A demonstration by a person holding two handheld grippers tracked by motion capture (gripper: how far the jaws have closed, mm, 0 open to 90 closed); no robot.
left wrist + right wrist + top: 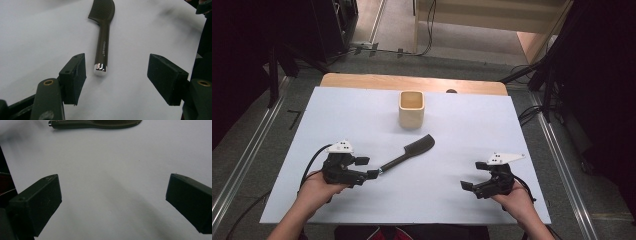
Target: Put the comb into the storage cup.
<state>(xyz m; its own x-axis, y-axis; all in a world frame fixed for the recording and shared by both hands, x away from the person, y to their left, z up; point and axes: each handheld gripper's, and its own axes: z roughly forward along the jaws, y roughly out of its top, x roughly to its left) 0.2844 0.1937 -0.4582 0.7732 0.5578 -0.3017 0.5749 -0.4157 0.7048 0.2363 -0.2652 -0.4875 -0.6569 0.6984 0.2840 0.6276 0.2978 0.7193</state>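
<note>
- Starting with the desk (362,107): its white sheet takes up the middle of the high view, and I'd say it's kept bare so the dark tool stands out and both hands have room.
- Upper centre of the high view, a cream square cup (411,109) stands upright with its mouth open to the camera. My guess is it's the place the tool is meant to end up, just beyond the brush head.
- The hairbrush (408,152) lies flat on the desk at centre frame, on a diagonal: head to the upper right near the cup but apart from it, handle running to the lower left. That slant puts the handle end towards my left hand, handy for a pick.
- My left gripper (366,169) sits at lower left of the high view, jaws spread wide with nothing clamped. In the left gripper view the brush's shiny handle cap (100,69) sits just ahead of the gap, close beside the left-hand pad (75,77) and well clear of the other one.
- So the handle isn't between the pads yet; I reckon I need to push in along it before closing.
- My right gripper (474,176) waits at lower right, jaws wide apart and empty; its own view has the brush across the top edge, well away.
</note>
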